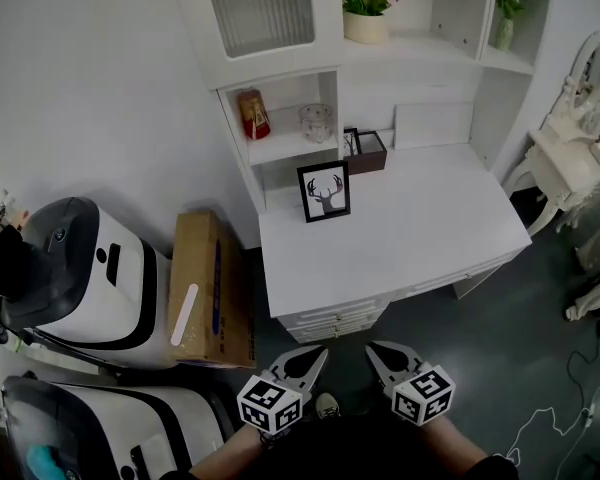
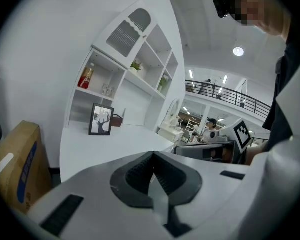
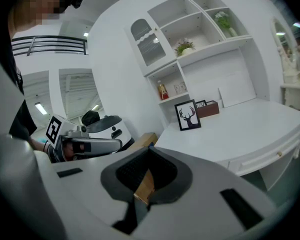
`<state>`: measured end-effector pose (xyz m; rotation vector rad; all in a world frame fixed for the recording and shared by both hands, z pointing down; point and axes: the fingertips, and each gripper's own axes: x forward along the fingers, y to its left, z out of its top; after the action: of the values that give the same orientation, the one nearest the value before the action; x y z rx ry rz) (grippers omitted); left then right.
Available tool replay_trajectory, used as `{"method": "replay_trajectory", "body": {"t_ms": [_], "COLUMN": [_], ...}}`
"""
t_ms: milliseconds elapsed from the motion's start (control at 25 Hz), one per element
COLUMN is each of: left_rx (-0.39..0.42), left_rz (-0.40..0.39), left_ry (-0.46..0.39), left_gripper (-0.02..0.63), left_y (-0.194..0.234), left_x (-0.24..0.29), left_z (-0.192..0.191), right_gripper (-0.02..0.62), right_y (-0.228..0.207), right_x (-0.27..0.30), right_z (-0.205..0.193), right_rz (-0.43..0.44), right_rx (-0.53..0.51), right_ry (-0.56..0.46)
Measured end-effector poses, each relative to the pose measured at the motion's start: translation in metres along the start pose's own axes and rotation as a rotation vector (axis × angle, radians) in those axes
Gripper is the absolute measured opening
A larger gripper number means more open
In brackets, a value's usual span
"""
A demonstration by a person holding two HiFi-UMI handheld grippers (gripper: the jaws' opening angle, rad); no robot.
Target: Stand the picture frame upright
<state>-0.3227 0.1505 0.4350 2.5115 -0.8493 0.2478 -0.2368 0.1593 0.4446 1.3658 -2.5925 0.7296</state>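
Here we are holding left gripper (image 1: 315, 356) and right gripper (image 1: 378, 353) closed, empty, well apart from the upright picture frame (image 1: 324, 191), brown box (image 1: 372, 154) just behind it, contents unclear.

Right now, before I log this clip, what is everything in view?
Black-framed deer picture: one, black and white, upright on desk's back left.
White desk with shelves: one, white, centre.
Dark brown box: one, brown, behind the picture.
Red bottle: one, red, left shelf cubby.
Glass jar: one, clear, same cubby.
Potted plant: one, green, upper shelf.
Tan cardboard box: one, tan, floor left of desk.
White-and-black machines: two, far left.
Left gripper: one, grey, shut, empty, near desk front.
Right gripper: one, grey, shut, empty, beside it.
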Motion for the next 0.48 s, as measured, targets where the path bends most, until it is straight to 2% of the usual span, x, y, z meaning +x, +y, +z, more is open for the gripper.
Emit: {"method": "replay_trajectory", "body": {"t_ms": [480], "left_rx": [0.009], "left_rz": [-0.025], "left_ry": [-0.012], "left_gripper": [0.005], "left_y": [-0.016], "left_x": [-0.008], "left_z": [-0.004], "right_gripper": [0.003], "right_y": [0.012], "right_x": [-0.011], "right_z": [-0.007], "right_rz": [0.0], "right_rx": [-0.022], "right_ry": [0.008]}}
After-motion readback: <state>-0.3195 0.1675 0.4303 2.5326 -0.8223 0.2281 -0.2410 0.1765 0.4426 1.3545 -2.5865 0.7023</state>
